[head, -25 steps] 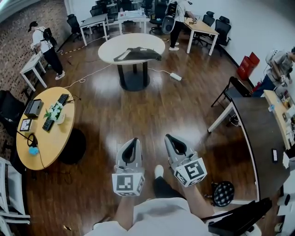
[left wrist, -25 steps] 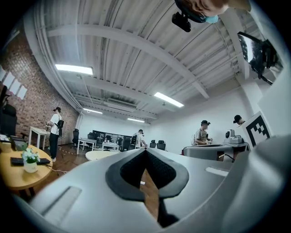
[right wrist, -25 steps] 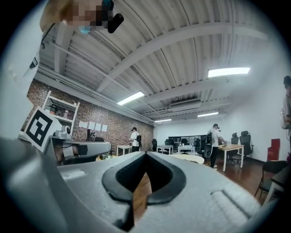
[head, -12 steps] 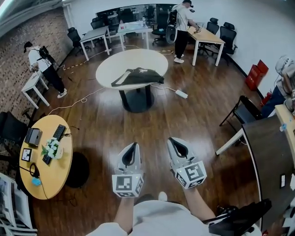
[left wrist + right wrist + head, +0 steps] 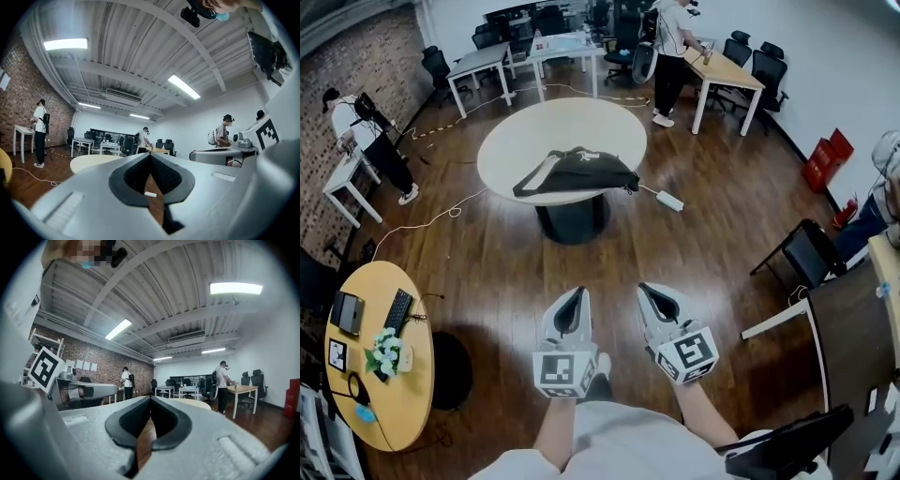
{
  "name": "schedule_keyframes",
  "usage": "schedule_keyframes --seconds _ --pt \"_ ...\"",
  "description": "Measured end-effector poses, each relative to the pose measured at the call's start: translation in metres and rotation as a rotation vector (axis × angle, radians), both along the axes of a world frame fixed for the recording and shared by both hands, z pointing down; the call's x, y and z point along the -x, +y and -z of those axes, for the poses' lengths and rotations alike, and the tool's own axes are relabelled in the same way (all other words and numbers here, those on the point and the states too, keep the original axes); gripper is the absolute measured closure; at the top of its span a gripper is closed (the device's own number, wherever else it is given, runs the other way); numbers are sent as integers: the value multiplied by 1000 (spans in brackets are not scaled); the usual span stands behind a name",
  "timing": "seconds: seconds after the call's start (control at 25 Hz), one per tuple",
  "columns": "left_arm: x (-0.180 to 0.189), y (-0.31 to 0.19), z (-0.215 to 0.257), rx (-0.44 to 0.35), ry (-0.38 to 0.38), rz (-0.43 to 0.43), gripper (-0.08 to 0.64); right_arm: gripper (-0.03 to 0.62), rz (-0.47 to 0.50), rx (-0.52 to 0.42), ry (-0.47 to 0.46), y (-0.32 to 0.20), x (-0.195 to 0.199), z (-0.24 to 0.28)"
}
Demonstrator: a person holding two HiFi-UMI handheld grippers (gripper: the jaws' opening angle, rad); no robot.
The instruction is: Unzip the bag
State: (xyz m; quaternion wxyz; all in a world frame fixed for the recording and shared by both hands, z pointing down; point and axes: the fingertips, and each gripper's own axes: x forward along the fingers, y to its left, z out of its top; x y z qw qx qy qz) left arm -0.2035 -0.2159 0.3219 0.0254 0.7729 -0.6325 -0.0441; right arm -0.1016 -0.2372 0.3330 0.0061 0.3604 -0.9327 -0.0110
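Head view: black bag (image 5: 577,172) lies flat on round table (image 5: 525,136).

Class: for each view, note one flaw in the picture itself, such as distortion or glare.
Head view: fisheye bows straight edges, lights gleam off the floor. Left gripper view: black corners, strip light burnt white. Right gripper view: same vignette, ceiling light overexposed.

A brick wall (image 5: 352,66) flanks the dark wooden floor (image 5: 516,272); round tables (image 5: 562,122), desks (image 5: 731,67) and office chairs (image 5: 811,253) stand under ceiling strip lights (image 5: 65,44)
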Motion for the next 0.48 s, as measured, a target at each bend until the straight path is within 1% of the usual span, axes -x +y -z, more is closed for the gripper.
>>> schedule_keyframes --seconds 0.12,0.2,0.28,0.36,0.48 --pt "23 -72 10 -17 4 -28 543 604 -13 -32 15 -68 25 14" --pt "38 -113 16 -17 -1 -44 543 604 -21 -36 15 -103 37 20" --pt "52 -152 19 -11 12 -48 543 603 -36 -30 19 -134 47 20" --pt "57 -185 18 1 16 -64 543 604 -54 -11 22 -166 51 18" --pt "50 -226 6 29 8 -101 543 604 -78 14 16 -214 49 9"
